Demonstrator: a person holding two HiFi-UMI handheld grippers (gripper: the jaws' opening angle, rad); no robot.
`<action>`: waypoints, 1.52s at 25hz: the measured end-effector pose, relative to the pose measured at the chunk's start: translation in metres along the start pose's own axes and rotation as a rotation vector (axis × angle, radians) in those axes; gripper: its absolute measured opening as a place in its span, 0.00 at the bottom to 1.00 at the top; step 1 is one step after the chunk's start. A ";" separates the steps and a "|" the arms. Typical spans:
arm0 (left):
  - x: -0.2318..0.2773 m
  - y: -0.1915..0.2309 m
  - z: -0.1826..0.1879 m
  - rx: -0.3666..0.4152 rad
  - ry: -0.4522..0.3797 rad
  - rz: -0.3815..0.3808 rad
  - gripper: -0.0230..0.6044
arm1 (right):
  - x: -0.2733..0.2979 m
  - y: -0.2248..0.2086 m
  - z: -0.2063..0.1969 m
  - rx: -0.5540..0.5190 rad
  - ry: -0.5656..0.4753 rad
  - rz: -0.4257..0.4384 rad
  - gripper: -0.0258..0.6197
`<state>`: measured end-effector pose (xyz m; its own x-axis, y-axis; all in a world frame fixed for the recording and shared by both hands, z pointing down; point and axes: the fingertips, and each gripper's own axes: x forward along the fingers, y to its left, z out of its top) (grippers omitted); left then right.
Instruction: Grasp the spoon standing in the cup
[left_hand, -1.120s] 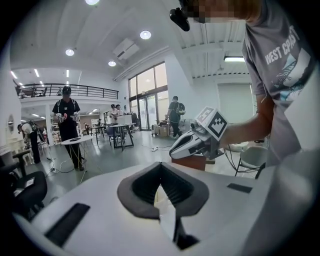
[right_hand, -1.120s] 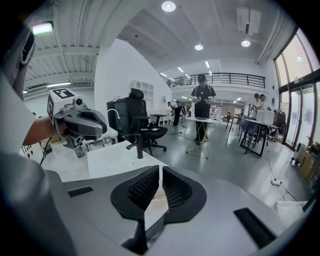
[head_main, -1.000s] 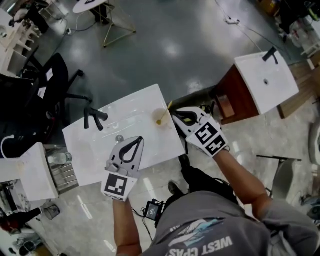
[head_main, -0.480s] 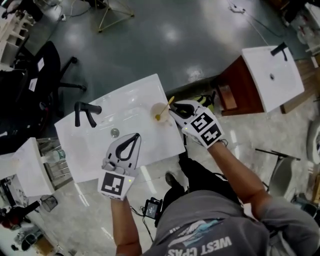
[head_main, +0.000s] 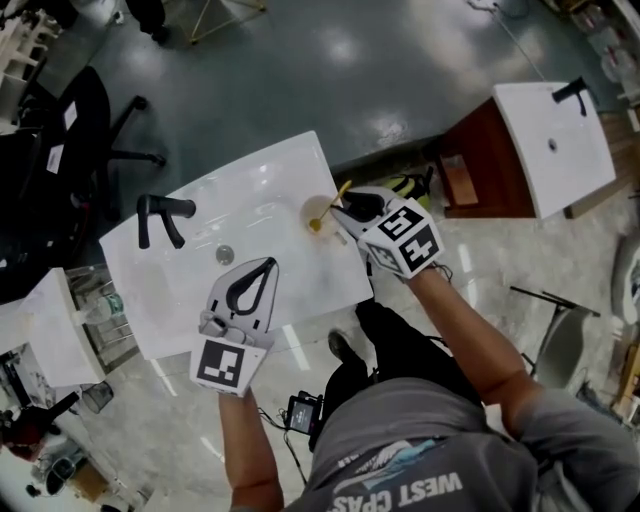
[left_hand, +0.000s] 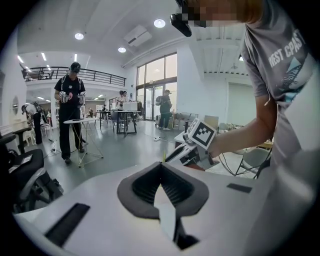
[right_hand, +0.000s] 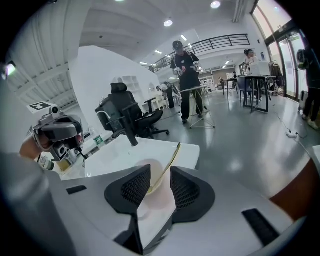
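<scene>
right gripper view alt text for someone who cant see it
The jaws of the right gripper are opening, with a yellow spoon between them, leaning in a pale cup on a white sink top. A black faucet stands behind.

Lab hall with freestanding washbasins (head_main: 270, 190)

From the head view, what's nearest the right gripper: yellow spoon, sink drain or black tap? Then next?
1. Thin yellow spoon, between the right gripper's opening fingers.
2. Round metal drain, mid-basin.
3. Black tap, far left edge.
</scene>
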<state>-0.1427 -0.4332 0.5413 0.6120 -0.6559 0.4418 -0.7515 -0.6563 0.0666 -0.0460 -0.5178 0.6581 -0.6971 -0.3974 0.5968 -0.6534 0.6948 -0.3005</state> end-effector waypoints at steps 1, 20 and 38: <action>0.000 0.000 -0.001 -0.004 0.001 0.001 0.04 | 0.003 0.000 -0.001 0.005 -0.002 0.003 0.26; -0.002 -0.005 -0.003 -0.007 0.054 0.013 0.04 | 0.001 -0.003 0.013 0.032 -0.046 0.013 0.10; -0.058 -0.024 0.022 0.088 -0.059 0.045 0.04 | -0.033 0.030 0.044 -0.017 -0.130 -0.007 0.09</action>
<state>-0.1547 -0.3879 0.4950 0.5939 -0.7044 0.3886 -0.7553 -0.6546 -0.0322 -0.0554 -0.5100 0.5962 -0.7255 -0.4758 0.4973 -0.6541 0.7014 -0.2831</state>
